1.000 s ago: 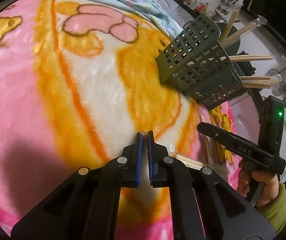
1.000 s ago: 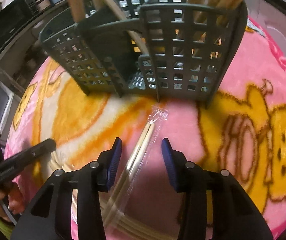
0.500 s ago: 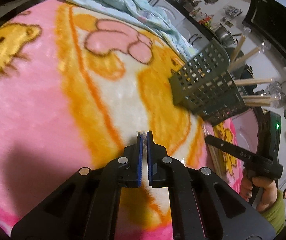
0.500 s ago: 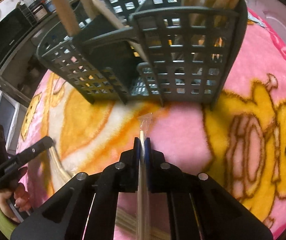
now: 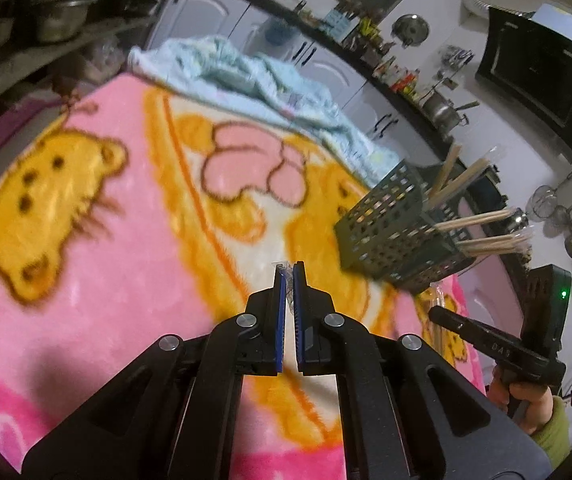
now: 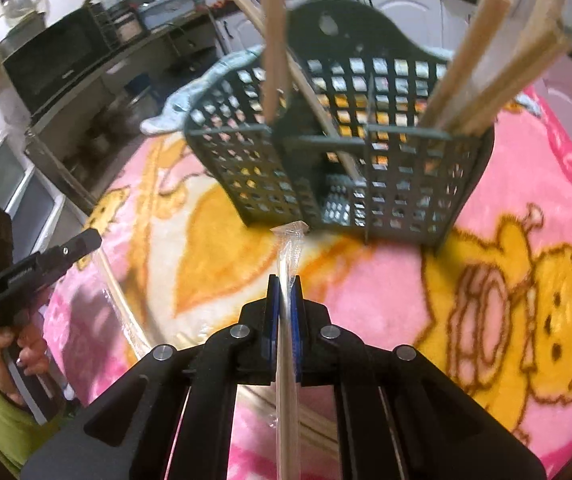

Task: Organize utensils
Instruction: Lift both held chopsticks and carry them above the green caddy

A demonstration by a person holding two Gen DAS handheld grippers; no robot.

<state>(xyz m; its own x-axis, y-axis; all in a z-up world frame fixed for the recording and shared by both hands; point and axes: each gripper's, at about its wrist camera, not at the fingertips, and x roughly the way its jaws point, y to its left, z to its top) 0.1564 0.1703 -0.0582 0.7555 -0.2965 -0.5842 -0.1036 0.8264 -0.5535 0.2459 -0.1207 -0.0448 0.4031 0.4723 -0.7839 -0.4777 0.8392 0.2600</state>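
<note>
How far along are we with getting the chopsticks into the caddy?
Done: several wrapped pairs already stand in the green caddy. In hand: the right gripper is shut on a wrapped chopstick pair, tip short of the caddy; the left gripper pinches a clear wrapper. Left: more wrapped pairs lie on the blanket.

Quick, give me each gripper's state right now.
Left gripper: shut, with a scrap of clear wrapper showing at its tips.
Right gripper: shut on a wrapped pair of chopsticks.
</note>
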